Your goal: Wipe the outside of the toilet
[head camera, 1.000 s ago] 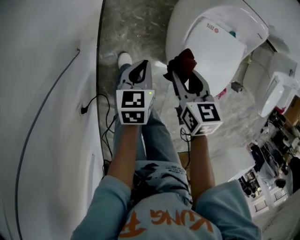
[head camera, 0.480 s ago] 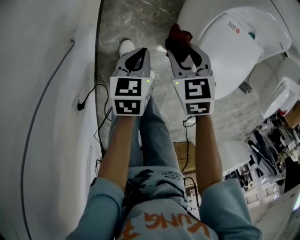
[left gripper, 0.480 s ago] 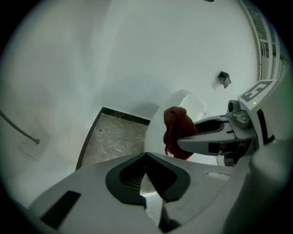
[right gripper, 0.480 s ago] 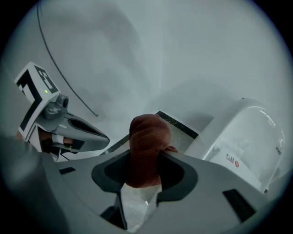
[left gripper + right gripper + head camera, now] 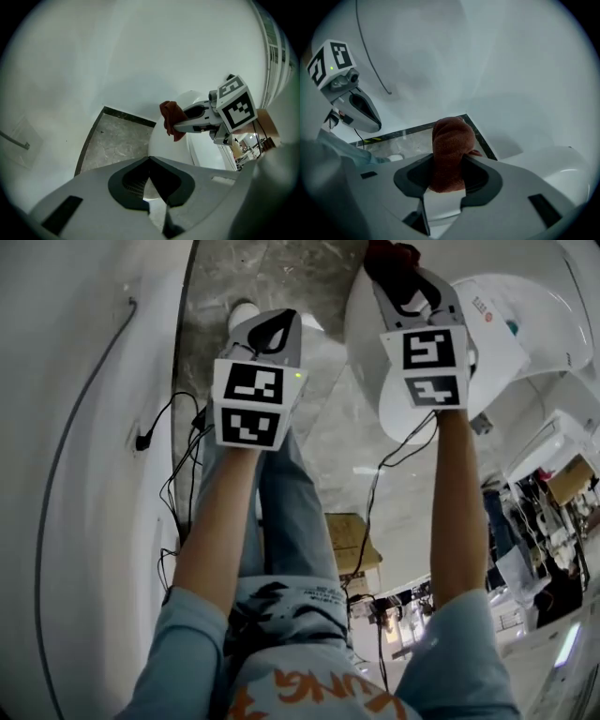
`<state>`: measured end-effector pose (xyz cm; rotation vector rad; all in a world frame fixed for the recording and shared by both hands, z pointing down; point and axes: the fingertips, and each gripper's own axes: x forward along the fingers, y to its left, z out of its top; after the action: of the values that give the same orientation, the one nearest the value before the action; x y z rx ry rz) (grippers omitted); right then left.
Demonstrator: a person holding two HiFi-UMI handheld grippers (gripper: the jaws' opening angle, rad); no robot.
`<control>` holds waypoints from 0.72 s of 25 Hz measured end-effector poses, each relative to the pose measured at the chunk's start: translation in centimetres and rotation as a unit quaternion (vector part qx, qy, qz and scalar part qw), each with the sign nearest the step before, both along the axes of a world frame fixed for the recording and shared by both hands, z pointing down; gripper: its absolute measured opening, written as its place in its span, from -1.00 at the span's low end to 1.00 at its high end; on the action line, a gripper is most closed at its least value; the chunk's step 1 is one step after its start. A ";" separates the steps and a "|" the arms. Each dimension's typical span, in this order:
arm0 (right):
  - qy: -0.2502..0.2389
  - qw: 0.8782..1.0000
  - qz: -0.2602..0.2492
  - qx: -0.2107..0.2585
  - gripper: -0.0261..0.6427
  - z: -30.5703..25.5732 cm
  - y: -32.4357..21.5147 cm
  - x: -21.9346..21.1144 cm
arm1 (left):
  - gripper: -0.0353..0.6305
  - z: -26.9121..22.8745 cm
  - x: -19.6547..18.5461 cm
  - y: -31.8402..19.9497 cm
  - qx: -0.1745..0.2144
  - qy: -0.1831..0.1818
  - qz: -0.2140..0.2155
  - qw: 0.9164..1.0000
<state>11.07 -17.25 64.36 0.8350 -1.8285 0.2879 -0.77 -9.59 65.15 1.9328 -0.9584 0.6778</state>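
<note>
Soft, even light is leaving the white wall [image 5: 93, 56] greyish and the toilet [image 5: 511, 338] shining brightest, with faint shadows. Both gripper views are curving strongly inside dark round borders.

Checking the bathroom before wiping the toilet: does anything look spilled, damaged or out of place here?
No spill or damage shows. The white ceramic toilet looks intact, lid closed. The only oddity: loose black cables trail over the grey marble floor beside the person's legs, a possible trip hazard.
</note>
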 end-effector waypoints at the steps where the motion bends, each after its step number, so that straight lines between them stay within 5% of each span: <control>1: 0.011 1.000 -0.006 0.000 -0.42 0.2 -0.6 0.9 | -0.90 0.3 0.2 0.1 -0.004 0.003 -0.004 1.000; 11: 0.121 0.991 -0.062 -0.009 -0.42 4.7 -2.1 4.9 | -0.90 3.2 0.9 1.1 -0.018 0.016 0.018 1.000; 18: 0.186 0.973 -0.135 -0.025 -0.43 6.7 -1.3 5.8 | -0.90 3.8 0.9 2.3 -0.016 0.008 0.017 1.000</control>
<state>16.84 -18.53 71.06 0.5519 -1.5493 0.0004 0.11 -7.32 68.91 1.9286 -0.9008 0.6920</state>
